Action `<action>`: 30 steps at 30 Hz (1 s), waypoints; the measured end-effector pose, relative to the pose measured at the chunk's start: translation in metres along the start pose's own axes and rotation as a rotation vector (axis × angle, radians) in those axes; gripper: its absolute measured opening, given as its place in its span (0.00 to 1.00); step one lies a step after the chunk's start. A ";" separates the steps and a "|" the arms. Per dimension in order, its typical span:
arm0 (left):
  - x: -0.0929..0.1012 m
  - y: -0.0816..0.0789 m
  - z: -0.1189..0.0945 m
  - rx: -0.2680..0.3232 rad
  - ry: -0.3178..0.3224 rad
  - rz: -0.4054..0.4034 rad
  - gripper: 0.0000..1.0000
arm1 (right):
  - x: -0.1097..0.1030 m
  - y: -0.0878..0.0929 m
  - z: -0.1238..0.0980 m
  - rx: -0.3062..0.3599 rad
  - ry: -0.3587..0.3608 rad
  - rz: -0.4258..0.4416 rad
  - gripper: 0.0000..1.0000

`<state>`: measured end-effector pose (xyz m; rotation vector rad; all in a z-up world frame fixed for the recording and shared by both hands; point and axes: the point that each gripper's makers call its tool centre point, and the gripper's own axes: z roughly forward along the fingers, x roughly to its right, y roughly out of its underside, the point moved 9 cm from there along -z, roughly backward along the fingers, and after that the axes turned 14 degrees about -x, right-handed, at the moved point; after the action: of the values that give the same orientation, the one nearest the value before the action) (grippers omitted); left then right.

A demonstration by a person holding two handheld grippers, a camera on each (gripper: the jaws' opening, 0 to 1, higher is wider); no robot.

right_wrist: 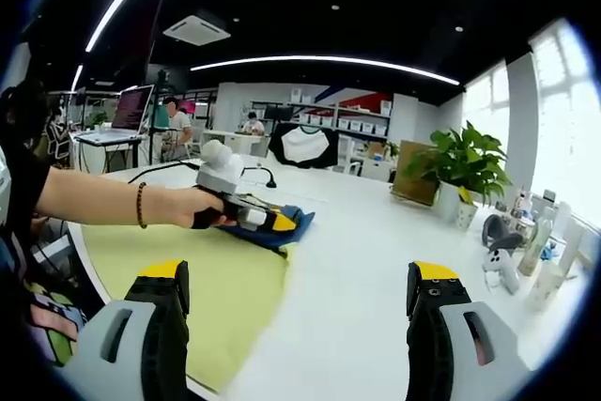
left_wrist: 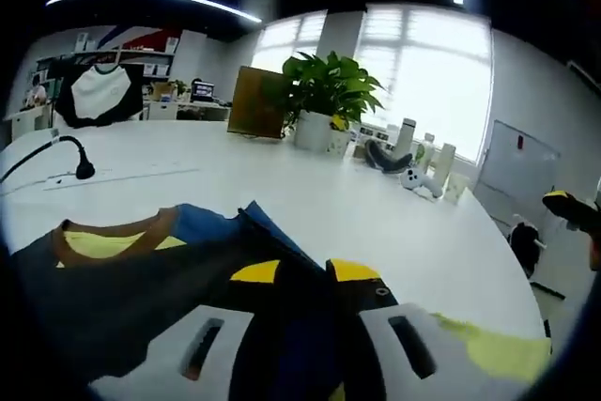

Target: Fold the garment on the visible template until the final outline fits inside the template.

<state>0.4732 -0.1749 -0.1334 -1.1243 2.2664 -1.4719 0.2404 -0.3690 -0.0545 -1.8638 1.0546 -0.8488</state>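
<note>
Left gripper view: garment (left_wrist: 169,279) sits bunched right at the jaws, dark navy body, blue panel, brown collar with yellow inside it. Left gripper (left_wrist: 305,274) has its yellow-tipped jaws pressed together on a fold of dark fabric; cloth rises between the two white jaw bodies. Pale yellow-green template (left_wrist: 498,349) shows past the right jaw, partly under the garment.

Right gripper view: same garment (right_wrist: 277,223) is a small blue heap on the far edge of the template (right_wrist: 216,298), held up by the left gripper (right_wrist: 268,221) with a person's hand (right_wrist: 202,206) around it, beaded band on the wrist. Right gripper (right_wrist: 305,279) hangs above the template's near side with jaws spread wide, nothing between them, well apart from the garment.

Room around the garment: white table (left_wrist: 310,194) is bare on the far side of the cloth up to the potted plant (left_wrist: 324,100). Template's near edge lies close to the table rim in the right gripper view.

Other things, relative to the garment: gooseneck microphone (left_wrist: 80,161) with cable on the table beyond it to the left; plant and a brown board (left_wrist: 255,100) well beyond; bottles and a dark item (left_wrist: 413,161) by the window, far right. A black-and-white shirt (left_wrist: 99,91) hangs in the background. Laptop (right_wrist: 127,115) and seated people sit beyond the table end.
</note>
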 end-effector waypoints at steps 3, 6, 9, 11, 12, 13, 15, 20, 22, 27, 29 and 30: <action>0.002 0.001 0.001 0.000 -0.002 0.027 0.11 | 0.000 0.000 0.000 -0.001 -0.001 -0.001 0.99; 0.001 0.003 0.004 -0.020 0.001 0.029 0.09 | 0.000 0.001 0.001 -0.006 -0.002 0.000 0.99; -0.001 0.006 0.006 -0.031 -0.001 0.013 0.07 | -0.001 0.001 0.001 0.000 -0.005 -0.001 0.99; 0.000 0.006 0.007 -0.035 -0.003 0.016 0.07 | 0.000 0.002 0.002 -0.001 -0.006 0.004 0.99; 0.000 0.006 0.007 -0.038 -0.004 0.015 0.07 | 0.001 0.003 0.002 -0.002 -0.003 0.005 0.99; 0.000 0.006 0.008 -0.042 -0.003 0.012 0.07 | 0.002 0.004 0.003 -0.005 -0.001 0.006 0.99; 0.000 0.005 0.010 -0.051 -0.003 0.008 0.07 | 0.002 0.005 0.004 -0.010 -0.001 0.009 0.99; 0.004 0.006 0.014 -0.074 -0.030 0.055 0.07 | 0.003 0.005 0.004 -0.011 0.000 0.012 0.99; 0.005 0.005 0.013 -0.082 -0.038 0.067 0.07 | 0.004 0.006 0.005 -0.015 0.002 0.012 0.99; 0.007 0.006 0.013 -0.078 -0.013 0.074 0.12 | 0.002 0.005 0.005 -0.019 -0.001 0.008 0.99; 0.009 0.005 0.011 -0.071 0.000 0.081 0.21 | 0.002 0.005 0.005 -0.017 -0.002 0.009 0.99; 0.009 0.002 0.008 -0.053 -0.009 0.085 0.29 | 0.001 0.005 0.005 -0.021 -0.001 0.009 0.99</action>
<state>0.4699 -0.1859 -0.1371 -1.0333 2.3294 -1.3799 0.2435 -0.3702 -0.0605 -1.8752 1.0739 -0.8343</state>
